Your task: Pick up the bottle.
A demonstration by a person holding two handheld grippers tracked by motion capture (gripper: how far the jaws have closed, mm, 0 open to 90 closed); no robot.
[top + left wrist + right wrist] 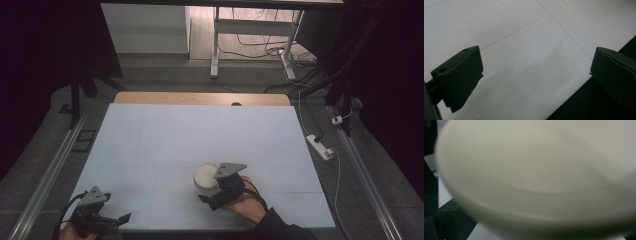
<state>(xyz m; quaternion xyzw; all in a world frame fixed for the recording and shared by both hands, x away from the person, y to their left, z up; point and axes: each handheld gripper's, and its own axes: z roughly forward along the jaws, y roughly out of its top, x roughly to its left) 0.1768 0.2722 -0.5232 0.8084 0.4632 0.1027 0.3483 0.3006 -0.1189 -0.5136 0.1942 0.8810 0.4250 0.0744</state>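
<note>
A white bowl [205,176] stands on the white table top [190,135], near the front edge and a little right of centre. My right gripper [207,199] is pressed against the bowl's near right side, with a hand behind it. In the right gripper view the bowl [536,170] sits very close and blurred, its inside facing the camera. One black jaw shows at the lower left, set wide; the other is hidden by the bowl. My left gripper [117,220] rests at the front left corner, and its jaws [536,82] stand wide open over bare table.
The table's front edge runs just behind both grippers. A wooden strip [200,98] borders the far edge. On the floor to the right lie a power strip [320,146] and cables. Metal rails [47,175] flank the table.
</note>
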